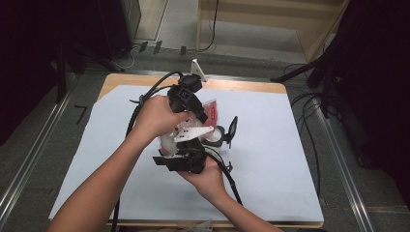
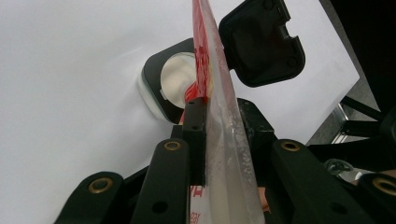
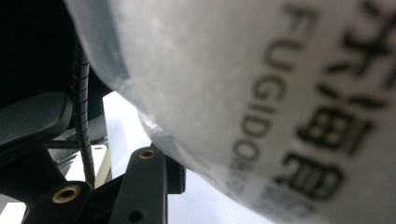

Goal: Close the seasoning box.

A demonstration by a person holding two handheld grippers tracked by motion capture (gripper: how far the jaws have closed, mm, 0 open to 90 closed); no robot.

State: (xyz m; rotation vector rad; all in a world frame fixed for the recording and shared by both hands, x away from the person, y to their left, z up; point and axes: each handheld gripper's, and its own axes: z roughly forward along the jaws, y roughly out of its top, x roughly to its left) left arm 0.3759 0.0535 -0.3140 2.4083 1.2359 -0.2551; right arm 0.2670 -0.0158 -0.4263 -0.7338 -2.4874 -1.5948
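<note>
Wooden table, top mostly covered by a white paper sheet. Grey floor around it, metal rails on left and right, black cables trailing on the right, light wooden frame at the far side. Dark drapes both sides.

Work piece from my seat: a clear plastic bag with red print and white powder inside, held up off the sheet near table centre. Just right of it on the sheet sits a small round white container with black hinged lid flipped open; in the left gripper view the same container is directly below the bag's red top edge, white contents visible.

Readable text: in the right gripper view the bag shows black letters "FUGIDO..." plus large Chinese characters, too blurred to read fully. Red print on the bag's top, can't read it.

Hands: left hand comes in from near left, left gripper on the far side, pointing down and toward me. Its jaws are pinching the bag's upper edge, seen edge-on, one pad flat against the film. Right hand is near centre, palm up, right gripper under the bag's lower end. Bag bulges right across its camera; one jaw visible touching the film, so I read it as clamped on the bag's bottom.
</note>
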